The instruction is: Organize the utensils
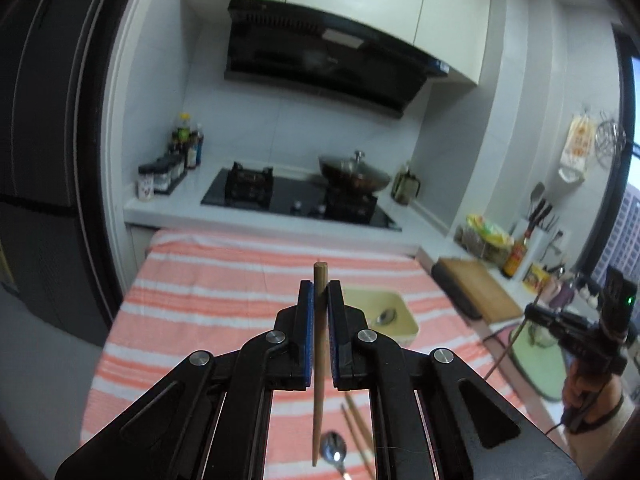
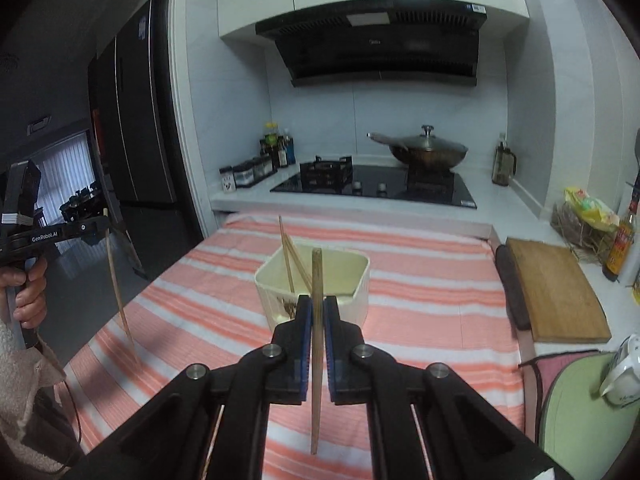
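Carrying one chopstick apiece: the left gripper (image 1: 319, 292) pinches a wooden chopstick (image 1: 319, 380) held near upright above the striped cloth (image 1: 224, 280); the right gripper (image 2: 317, 308) likewise pinches its own chopstick (image 2: 316, 360), just short of the cream bin (image 2: 360, 280). Two chopsticks (image 2: 290, 258) already lean inside the bin; a spoon (image 1: 335, 450) and a pair of chopsticks (image 1: 356, 428) lie on the cloth. Judged step: transfer to bin. Next, each tip must clear the rim before the jaws part.

Spoon (image 1: 335, 453) handle beyond bottom edge
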Motion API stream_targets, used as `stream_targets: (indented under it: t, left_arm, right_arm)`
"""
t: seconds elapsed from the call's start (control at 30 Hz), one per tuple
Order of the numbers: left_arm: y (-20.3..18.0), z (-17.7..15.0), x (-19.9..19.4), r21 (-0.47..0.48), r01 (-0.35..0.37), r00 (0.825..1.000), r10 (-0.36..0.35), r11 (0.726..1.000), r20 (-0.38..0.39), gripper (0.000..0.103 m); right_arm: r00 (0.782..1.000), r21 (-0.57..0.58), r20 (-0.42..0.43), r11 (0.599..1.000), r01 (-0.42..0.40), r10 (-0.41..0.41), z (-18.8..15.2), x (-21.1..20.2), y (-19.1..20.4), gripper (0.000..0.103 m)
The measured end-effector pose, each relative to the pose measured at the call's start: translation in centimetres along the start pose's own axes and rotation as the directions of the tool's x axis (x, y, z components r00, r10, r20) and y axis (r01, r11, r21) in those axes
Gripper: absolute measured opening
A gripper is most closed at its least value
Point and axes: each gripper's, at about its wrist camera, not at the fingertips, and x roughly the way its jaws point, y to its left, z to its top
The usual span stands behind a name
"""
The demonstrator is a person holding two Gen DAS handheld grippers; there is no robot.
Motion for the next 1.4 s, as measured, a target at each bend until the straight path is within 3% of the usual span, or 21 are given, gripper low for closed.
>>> stream_targets:
  t: [0.1,0.23,0.37,0.47,0.6,0.73,0.8,0.83,0.87,0.9,0.93,0.97,1.1,1.2,1.27,1.33,1.4]
  left_arm:
    - [-1.5,4.0,1.4,-0.019,-0.004,0.994,0.007,1.0,0.11,0.004]
    - [-3.8,7.0,5.4,-0.041,-0.022,0.98,0.029,0.999,0.195,0.005]
    - [-6.1,7.0,11.0,-0.04,-0.077,0.978,0.083,0.996,0.192,0.005]
    - [-6.9,5.8,15.8,-0.043,-0.095,0.988,0.1,0.995,0.119,0.005]
    - [-6.8,2.9,21.9,-0.041,-0.102,0.994,0.1,0.994,-0.048,0.005]
    - [-6.4,-0.5,25.9,-0.025,-0.098,0.974,0.091,0.995,-0.207,0.005]
    - [-6.2,-1.9,26.9,-0.029,-0.084,0.957,0.072,0.996,-0.279,0.009]
    - [-5.9,-2.5,27.1,-0.032,-0.07,0.948,0.056,0.997,-0.314,0.019]
    - [-5.8,-3.0,26.7,-0.033,-0.054,0.941,0.04,0.998,-0.337,0.026]
    - [-5.7,-3.3,26.0,-0.026,-0.039,0.938,0.027,0.999,-0.347,0.04]
    - [-5.6,-3.6,25.1,-0.008,-0.027,0.937,0.022,1.0,-0.348,0.05]
    - [-5.6,-4.0,23.7,0.024,-0.008,0.938,0.016,1.0,-0.346,0.055]
    - [-4.7,-7.2,17.5,0.153,0.049,0.926,0.013,0.987,-0.378,0.069]
    - [-2.7,-12.2,12.6,0.148,0.053,0.913,0.012,0.988,-0.408,0.078]
    - [-1.0,-16.3,10.4,0.109,0.022,0.893,0.029,0.994,-0.45,0.079]
    - [0.4,-20.1,8.9,0.081,-0.038,0.875,0.072,0.996,-0.478,0.079]
    - [1.7,-22.9,8.1,0.044,-0.094,0.865,0.103,0.995,-0.491,0.079]
  right_arm:
    - [0.997,-0.022,0.071,1.0,0.004,-0.003,3.7,1.5,0.2,0.006]
    - [0.985,-0.069,0.173,0.997,0.035,-0.023,7.5,3.9,1.0,0.006]
    - [0.971,-0.09,0.236,0.994,0.063,-0.041,8.9,7.4,1.1,0.006]
    - [0.975,-0.09,0.216,0.994,0.067,-0.046,8.5,10.8,0.6,0.006]
    - [0.997,-0.086,0.066,0.995,0.046,-0.04,6.9,16.0,-0.6,0.006]
    - [0.994,-0.051,-0.107,0.999,0.009,-0.014,4.9,20.2,-1.5,0.006]
    - [0.988,-0.011,-0.154,1.0,0.004,-0.006,3.8,21.4,-2.0,0.007]
    - [0.987,0.006,-0.162,1.0,0.011,-0.01,3.4,21.6,-2.1,0.008]
    - [0.987,0.027,-0.162,1.0,0.016,-0.012,3.1,21.4,-2.3,0.015]
    - [0.989,0.052,-0.149,0.999,0.016,-0.008,3.0,20.7,-2.6,0.023]
    - [0.991,0.071,-0.136,0.997,0.019,-0.01,2.7,19.8,-2.9,0.043]
    - [0.994,0.086,-0.109,0.996,0.022,-0.013,2.4,18.4,-3.1,0.055]
    - [0.991,0.044,-0.132,0.998,0.042,-0.036,-0.8,13.5,-2.5,0.055]
    - [0.984,0.04,-0.175,0.999,0.032,-0.024,-5.4,10.0,-2.3,0.059]
    - [0.979,0.018,-0.2,0.999,0.038,-0.034,-9.1,8.1,-1.9,0.062]
    - [0.967,-0.027,-0.239,0.996,0.089,-0.093,-13.0,6.9,-1.3,0.062]
    - [0.951,-0.029,-0.282,0.992,0.126,-0.129,-16.5,6.1,-1.0,0.062]
